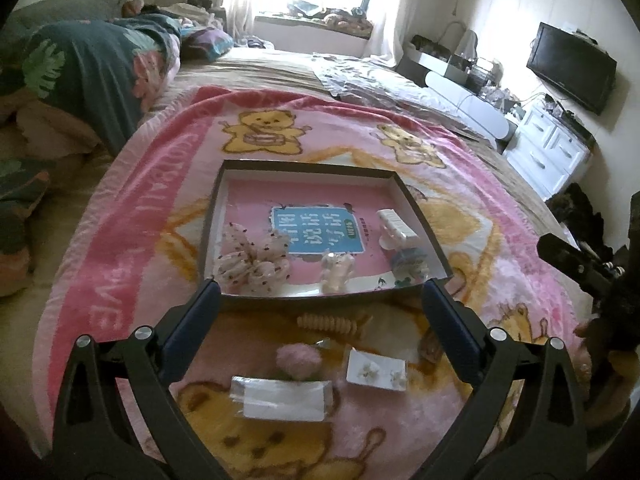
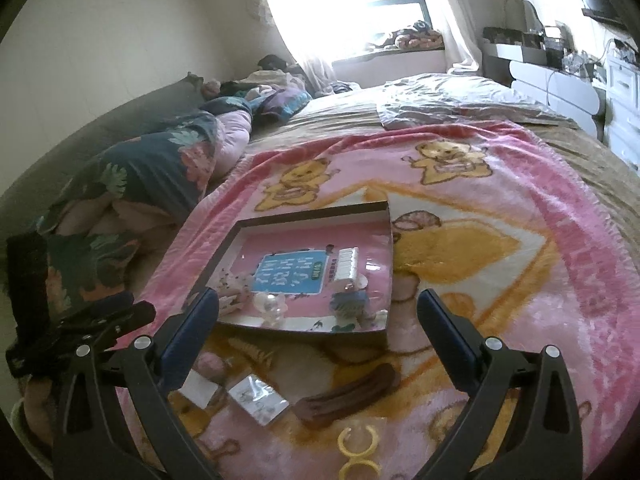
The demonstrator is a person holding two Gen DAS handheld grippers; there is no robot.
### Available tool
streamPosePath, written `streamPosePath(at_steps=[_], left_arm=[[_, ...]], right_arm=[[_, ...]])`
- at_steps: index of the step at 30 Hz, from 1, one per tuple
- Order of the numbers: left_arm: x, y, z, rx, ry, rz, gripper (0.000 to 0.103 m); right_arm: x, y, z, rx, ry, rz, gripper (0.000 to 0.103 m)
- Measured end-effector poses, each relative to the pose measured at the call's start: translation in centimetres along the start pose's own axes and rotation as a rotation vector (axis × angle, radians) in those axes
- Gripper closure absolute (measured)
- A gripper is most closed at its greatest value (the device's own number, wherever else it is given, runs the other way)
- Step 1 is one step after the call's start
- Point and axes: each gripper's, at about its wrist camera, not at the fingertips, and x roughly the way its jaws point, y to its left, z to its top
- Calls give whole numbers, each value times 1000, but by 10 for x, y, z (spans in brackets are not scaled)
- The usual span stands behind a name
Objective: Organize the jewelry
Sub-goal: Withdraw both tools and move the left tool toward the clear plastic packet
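A shallow dark-walled box [image 1: 310, 169] [image 2: 296, 213] with a pink floor lies on the pink bear blanket. Inside it lie a spotted scrunchie [image 1: 250, 260], a white clip [image 1: 396, 226] [image 2: 346, 264], a pale pink clip [image 1: 338, 270] and a blue clip [image 1: 410, 264] [image 2: 348, 304]. In front of the box lie a beige spiral hair tie [image 1: 330, 323], a pink fluffy piece [image 1: 298, 360], an earring card [image 1: 376, 369] [image 2: 258, 398], a clear packet [image 1: 282, 398], a brown hair clip [image 2: 346, 394] and yellow rings [image 2: 357, 438]. My left gripper [image 1: 320, 296] and right gripper [image 2: 318, 304] both hover open above these loose pieces, empty.
The blanket [image 1: 132, 216] covers a bed with a floral quilt [image 1: 92, 64] bunched at the left. White drawers [image 1: 550, 152] and a television [image 1: 572, 66] stand at the right. The right gripper's body [image 1: 580, 264] shows at the left wrist view's right edge.
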Motion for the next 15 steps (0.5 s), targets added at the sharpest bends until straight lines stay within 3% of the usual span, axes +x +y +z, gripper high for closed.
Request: streamPosePath(at_steps=[15], left_arm=[[-42,11,-27,43,-34,49,9]], right_arm=[[-38,38,-23,-68,0,35,4]])
